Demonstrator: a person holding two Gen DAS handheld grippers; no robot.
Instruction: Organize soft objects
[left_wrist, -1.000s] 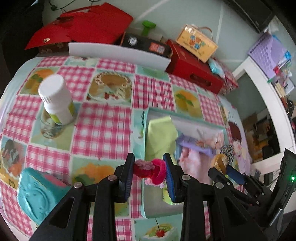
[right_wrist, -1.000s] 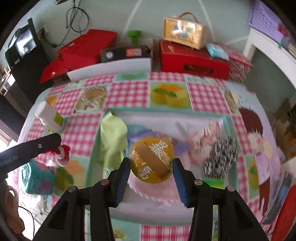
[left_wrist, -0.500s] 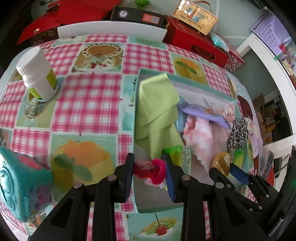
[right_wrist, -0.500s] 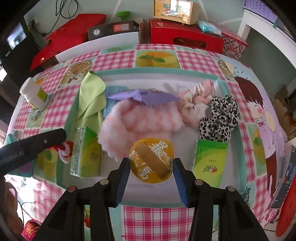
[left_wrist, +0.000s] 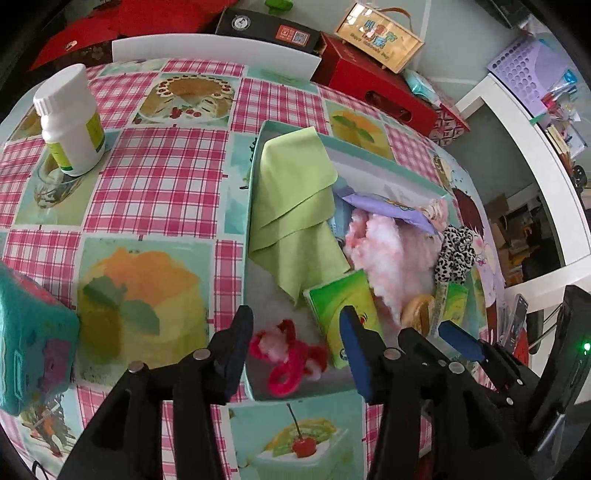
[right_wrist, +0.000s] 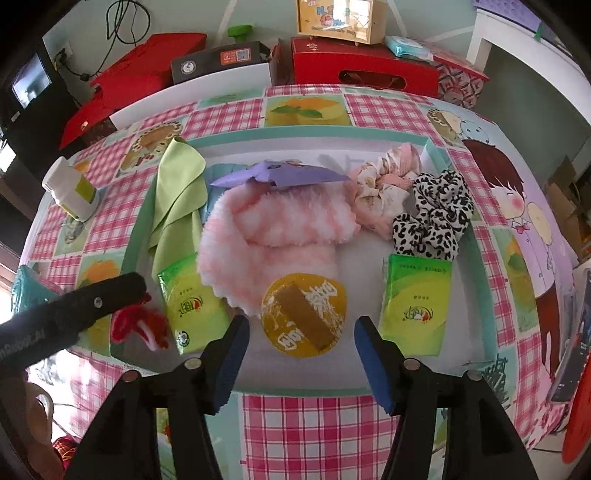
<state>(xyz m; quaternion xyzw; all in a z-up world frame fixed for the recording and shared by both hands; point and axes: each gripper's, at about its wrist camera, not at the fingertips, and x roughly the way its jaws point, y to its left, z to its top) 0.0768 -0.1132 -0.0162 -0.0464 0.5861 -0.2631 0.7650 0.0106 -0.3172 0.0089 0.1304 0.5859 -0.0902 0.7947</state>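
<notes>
1. Checked pink tablecloth (right_wrist: 317, 417) fills the bottom of both views; your left gripper (left_wrist: 295, 345) and right gripper (right_wrist: 301, 338) are both opening, pads off their loads.
2. Half a second ago each was clamped; now the red-pink hair tie (left_wrist: 288, 356) and gold round packet (right_wrist: 303, 319) lie dropped in the tray (right_wrist: 476, 236), lower centre.
3. Farther up sit the fluffy pink cloth (right_wrist: 273, 225), green cloth (right_wrist: 177, 199) and leopard scrunchie (right_wrist: 432, 218). That suggests two more items are sorted.

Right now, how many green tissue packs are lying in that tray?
2. One tissue pack lies at the tray's left front, beside the red hair tie. The other tissue pack lies at the right front, below the leopard scrunchie. More could hide under the pink fluffy cloth.
</notes>
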